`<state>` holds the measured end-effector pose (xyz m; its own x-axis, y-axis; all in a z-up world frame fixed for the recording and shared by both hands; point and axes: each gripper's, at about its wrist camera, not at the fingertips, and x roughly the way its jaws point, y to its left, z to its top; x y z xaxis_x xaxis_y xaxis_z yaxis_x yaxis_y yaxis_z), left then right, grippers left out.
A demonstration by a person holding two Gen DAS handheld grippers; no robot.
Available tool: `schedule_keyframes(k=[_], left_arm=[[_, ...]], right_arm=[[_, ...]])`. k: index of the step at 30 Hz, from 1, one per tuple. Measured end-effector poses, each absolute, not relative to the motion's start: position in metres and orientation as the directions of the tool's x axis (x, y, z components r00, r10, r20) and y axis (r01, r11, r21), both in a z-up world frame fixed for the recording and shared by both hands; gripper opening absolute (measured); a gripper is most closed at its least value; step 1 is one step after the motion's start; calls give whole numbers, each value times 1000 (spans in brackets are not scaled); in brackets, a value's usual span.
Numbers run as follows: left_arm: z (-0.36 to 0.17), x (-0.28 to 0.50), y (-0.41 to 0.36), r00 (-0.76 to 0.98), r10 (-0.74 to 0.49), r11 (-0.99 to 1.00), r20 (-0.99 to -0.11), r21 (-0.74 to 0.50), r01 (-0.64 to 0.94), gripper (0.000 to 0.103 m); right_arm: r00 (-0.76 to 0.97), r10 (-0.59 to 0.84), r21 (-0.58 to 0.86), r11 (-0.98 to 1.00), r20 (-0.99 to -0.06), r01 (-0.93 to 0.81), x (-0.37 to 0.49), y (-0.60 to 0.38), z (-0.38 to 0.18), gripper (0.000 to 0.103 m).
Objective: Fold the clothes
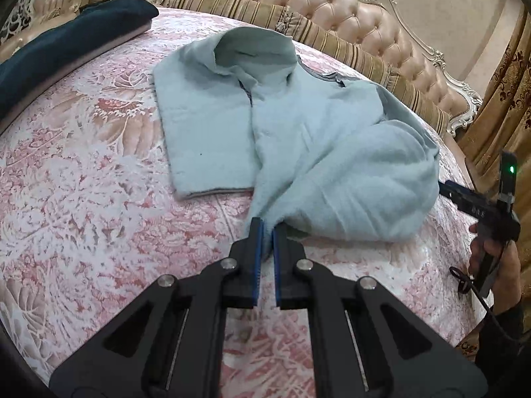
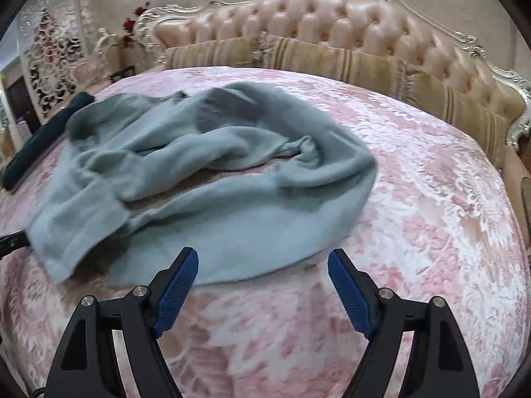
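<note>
A light blue fuzzy garment (image 1: 298,139) lies on the pink patterned bedspread (image 1: 83,182), its left half flat, its right half bunched in a mound. My left gripper (image 1: 268,229) is shut on the garment's near bottom corner. In the right wrist view the same garment (image 2: 215,182) lies rumpled in the middle of the bed. My right gripper (image 2: 262,262) is open and empty, just short of the garment's near edge. The right gripper's body and the hand holding it show at the right edge of the left wrist view (image 1: 491,219).
A folded dark teal garment (image 1: 66,49) lies at the bed's far left and shows in the right wrist view (image 2: 43,139) too. Striped bolsters (image 1: 332,33) and a tufted pink headboard (image 2: 332,23) line the back. Gold curtains (image 1: 504,99) hang at the right.
</note>
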<state>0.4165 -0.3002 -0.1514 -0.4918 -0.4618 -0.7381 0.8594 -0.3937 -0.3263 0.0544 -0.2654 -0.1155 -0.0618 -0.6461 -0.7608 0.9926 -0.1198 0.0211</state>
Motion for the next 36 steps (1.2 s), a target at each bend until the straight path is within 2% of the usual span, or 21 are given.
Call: schedule_keyframes(k=[7, 10, 17, 24, 25, 27, 28, 29, 32, 36], left_arm=[[-153, 422, -300, -506, -459, -394, -730, -344, 852, 7], [-154, 423, -300, -514, -457, -396, -726, -351, 848, 7], [-155, 427, -299, -531, -453, -401, -716, -369, 839, 7], [-155, 429, -297, -545, -449, -390, -708, -394, 832, 8], [-156, 430, -297, -548, -447, -386, -707, -400, 831, 8], [-155, 430, -296, -548, -447, -385, -707, -401, 831, 9], [-155, 430, -296, -548, -446, -384, -707, -402, 831, 9], [-155, 430, -295, -548, -446, -383, -707, -402, 831, 9], [-154, 431, -293, -550, -445, -387, -707, -403, 830, 9], [-154, 432, -290, -553, -443, -393, -706, -402, 827, 10]], right_arm=[[-144, -640, -103, -101, -755, 990, 90, -302, -112, 83], [-194, -608, -92, -194, -770, 977, 91, -307, -114, 84], [-122, -654, 54, -242, -747, 969, 95, -294, -110, 87], [-151, -604, 0, -243, -783, 970, 113, -327, -121, 85], [-143, -602, 4, -236, -785, 972, 114, -327, -123, 81], [-126, -603, 14, -222, -788, 975, 116, -326, -126, 51], [-118, -603, 19, -215, -789, 976, 116, -325, -128, 29], [-125, -604, 5, -209, -787, 978, 118, -323, -127, 13], [-146, -615, -18, -211, -775, 977, 111, -309, -121, 12], [-258, -615, -84, -297, -746, 951, 66, -269, -104, 12]])
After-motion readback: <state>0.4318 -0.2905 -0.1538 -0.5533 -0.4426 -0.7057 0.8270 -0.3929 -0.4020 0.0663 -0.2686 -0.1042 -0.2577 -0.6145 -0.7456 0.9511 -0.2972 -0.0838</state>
